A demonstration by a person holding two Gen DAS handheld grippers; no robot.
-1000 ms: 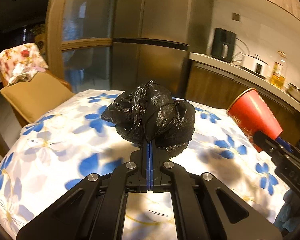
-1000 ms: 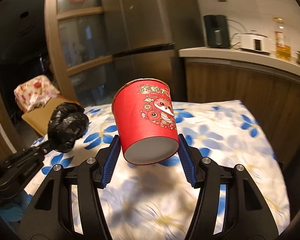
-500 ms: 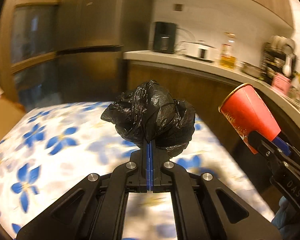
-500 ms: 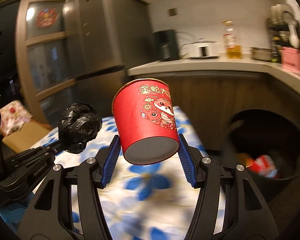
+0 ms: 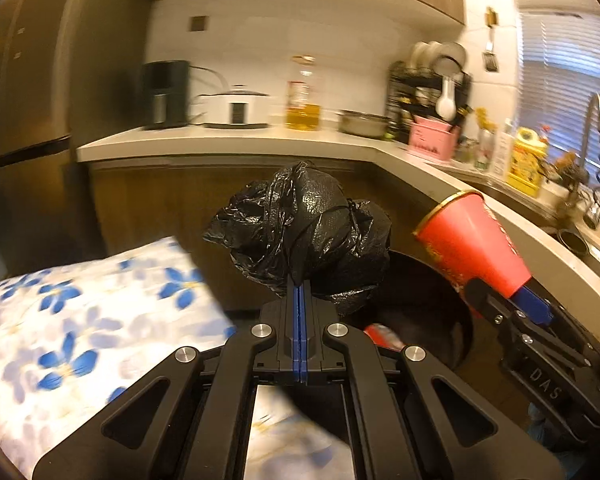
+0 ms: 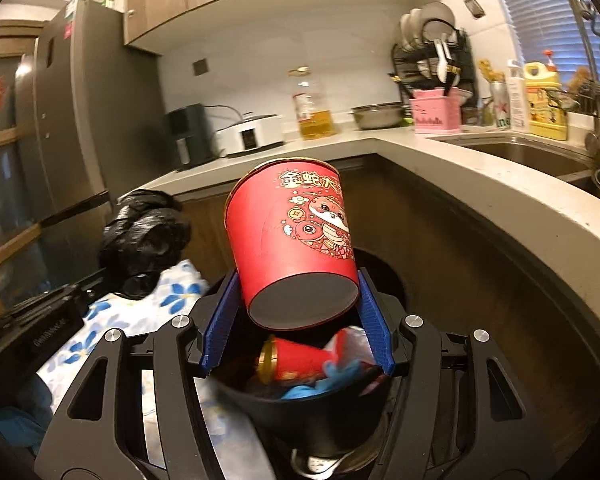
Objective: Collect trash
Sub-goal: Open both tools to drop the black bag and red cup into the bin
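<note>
Two pieces of trash are held above the room. A curved surface is seen at two o'clock, a flowered cloth at eight. A black bin with red scraps is seen at six. The red cup is pinched by the right tongs; the black bag is pinched by the closed left tongs.

I'm seeing a counter carrying a cooker, oil bottle and pot along its back edge.
</note>
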